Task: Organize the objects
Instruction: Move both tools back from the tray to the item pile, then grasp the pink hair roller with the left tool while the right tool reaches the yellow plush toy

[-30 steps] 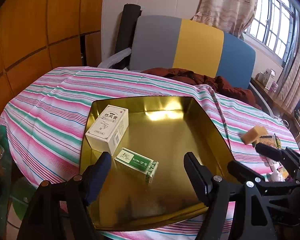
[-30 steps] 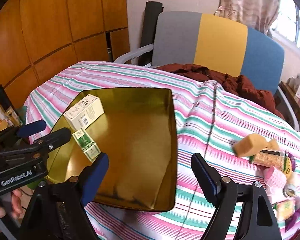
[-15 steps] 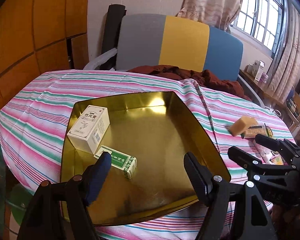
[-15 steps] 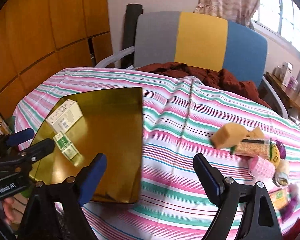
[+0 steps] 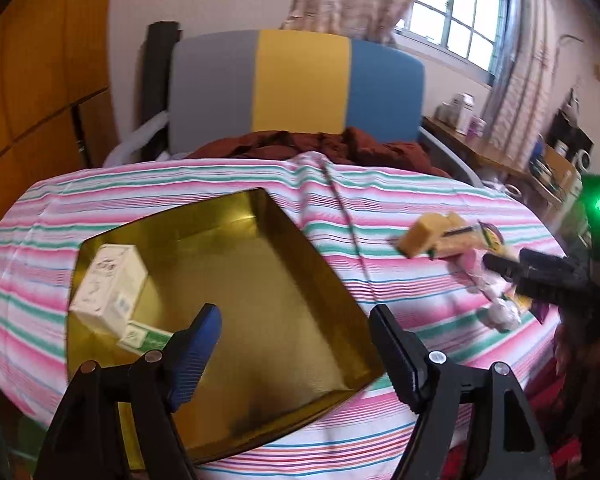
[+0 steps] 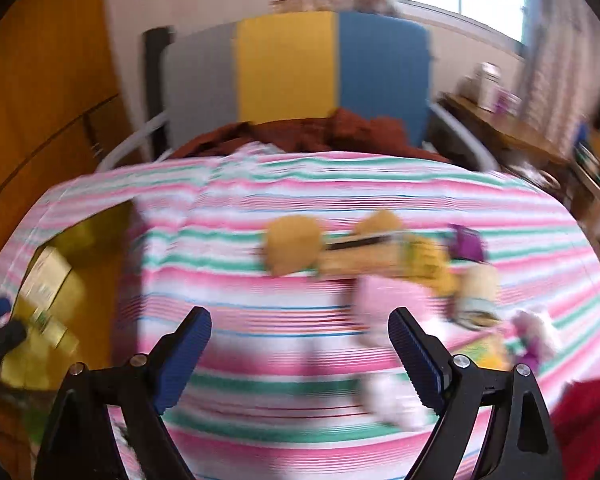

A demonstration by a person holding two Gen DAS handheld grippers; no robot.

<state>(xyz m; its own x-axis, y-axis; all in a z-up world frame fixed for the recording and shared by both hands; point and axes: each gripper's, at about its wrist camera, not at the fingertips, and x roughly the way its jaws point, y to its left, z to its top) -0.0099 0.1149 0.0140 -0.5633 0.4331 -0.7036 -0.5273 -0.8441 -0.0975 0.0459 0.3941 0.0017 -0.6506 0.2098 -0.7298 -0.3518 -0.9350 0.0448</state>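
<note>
A gold tray [image 5: 284, 240] lies on the striped tablecloth. A white box [image 5: 108, 284] and a small green box [image 5: 144, 336] rest in its left corner. My left gripper [image 5: 296, 340] hangs open over the tray's near side, holding nothing. To the right lies a pile of small items: a yellow sponge [image 5: 420, 238], a snack packet [image 5: 464, 240] and pink pieces [image 5: 496, 308]. My right gripper [image 6: 300, 344] is open above the cloth, just short of that pile [image 6: 380, 256]. The right wrist view is blurred. The right gripper also shows in the left wrist view [image 5: 508, 270].
A grey, yellow and blue chair back [image 5: 300, 84] stands behind the table with a dark red cloth [image 5: 320, 144] on its seat. Wooden panels [image 5: 40, 80] line the left wall. A shelf with clutter [image 5: 540, 160] runs under the window at the right.
Both views have swung to the right. The tray has slid left in both, and the pile of small items now sits ahead of the right gripper. Both grippers stay open.
</note>
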